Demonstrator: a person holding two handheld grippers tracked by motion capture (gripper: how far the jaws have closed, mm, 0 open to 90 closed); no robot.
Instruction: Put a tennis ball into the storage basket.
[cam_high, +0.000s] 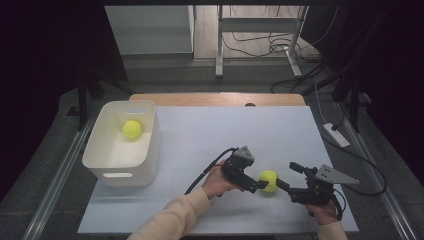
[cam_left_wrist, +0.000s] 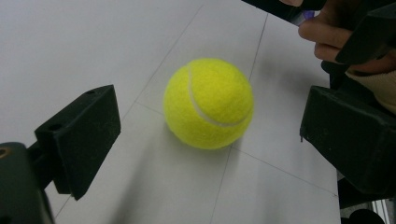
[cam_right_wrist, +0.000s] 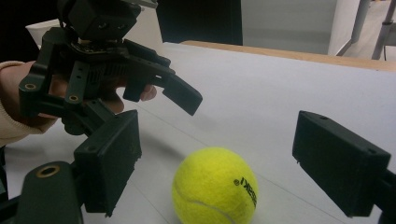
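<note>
High view: a fuzzy yellow tennis ball (cam_high: 268, 180) lies on the white table (cam_high: 225, 135), well right of a white plastic bin (cam_high: 122, 142) holding a second yellow ball (cam_high: 132, 129). The left gripper (cam_high: 261, 184) and right gripper (cam_high: 287, 176) flank it.

Left gripper view: jaws spread wide, ball (cam_left_wrist: 208, 103) between, untouched.

Right gripper view: jaws likewise apart around the ball (cam_right_wrist: 215, 185).

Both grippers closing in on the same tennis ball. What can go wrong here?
1. The left gripper and right gripper flank the tennis ball from opposite sides with jaws open; closing together, they may clash.
2. The ball lies loose on the smooth white table; a nudge from one jaw may roll it away.
3. The white bin, already holding a second ball, sits well off to the left, so a weak grip might drop the ball in transit.
</note>
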